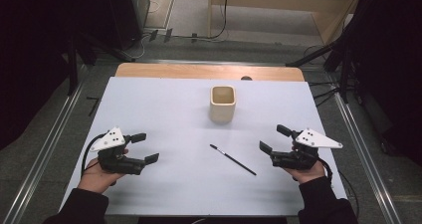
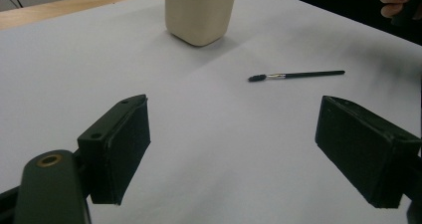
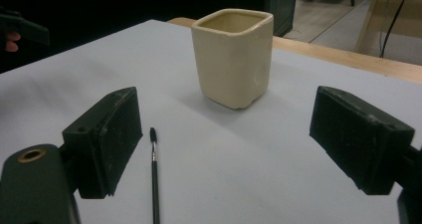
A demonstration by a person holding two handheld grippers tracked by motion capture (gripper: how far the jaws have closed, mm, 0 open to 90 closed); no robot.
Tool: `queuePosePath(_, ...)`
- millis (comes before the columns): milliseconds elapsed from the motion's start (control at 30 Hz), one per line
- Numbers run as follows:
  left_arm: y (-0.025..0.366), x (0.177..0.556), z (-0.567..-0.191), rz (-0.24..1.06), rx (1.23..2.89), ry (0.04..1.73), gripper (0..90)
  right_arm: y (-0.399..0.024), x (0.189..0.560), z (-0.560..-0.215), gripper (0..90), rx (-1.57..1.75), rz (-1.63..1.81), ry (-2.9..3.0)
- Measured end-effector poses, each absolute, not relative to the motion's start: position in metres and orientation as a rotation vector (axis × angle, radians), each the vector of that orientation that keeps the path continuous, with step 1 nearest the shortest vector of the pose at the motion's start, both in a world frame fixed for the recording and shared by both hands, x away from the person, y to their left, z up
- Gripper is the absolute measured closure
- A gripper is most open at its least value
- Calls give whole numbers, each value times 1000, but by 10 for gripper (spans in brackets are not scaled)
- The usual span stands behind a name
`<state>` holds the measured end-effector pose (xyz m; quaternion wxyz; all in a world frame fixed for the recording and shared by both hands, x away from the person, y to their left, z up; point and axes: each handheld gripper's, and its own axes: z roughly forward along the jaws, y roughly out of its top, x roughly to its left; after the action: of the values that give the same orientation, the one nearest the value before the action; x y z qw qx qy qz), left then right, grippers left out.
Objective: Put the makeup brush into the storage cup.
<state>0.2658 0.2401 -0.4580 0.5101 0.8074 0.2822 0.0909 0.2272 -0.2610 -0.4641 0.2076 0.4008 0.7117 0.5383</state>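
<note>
A cream square cup (image 1: 222, 104) stands upright and empty on the white table sheet (image 1: 164, 114), toward the back middle; the same cup (image 2: 200, 12) (image 3: 234, 57) appears in both gripper views. A thin black brush (image 1: 232, 160) lies flat in front of it, tip toward the far left, also seen as the brush (image 2: 296, 76) (image 3: 154, 179). My left gripper (image 1: 145, 147) rests at the near left, open and empty. My right gripper (image 1: 274, 139) sits at the near right, open and empty, just right of the brush handle. Neither touches anything.
A wooden table edge (image 1: 209, 71) runs along the back of the sheet. Dark stands and cables (image 1: 333, 59) crowd the floor at the far right, and metal rails (image 1: 50, 129) flank both sides of the table.
</note>
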Motion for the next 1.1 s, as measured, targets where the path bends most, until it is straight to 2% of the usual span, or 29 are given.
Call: queuePosePath(1100, 239, 266, -459, 205, 1952, 679, 148, -216, 246, -466, 141, 997, 1517, 2057)
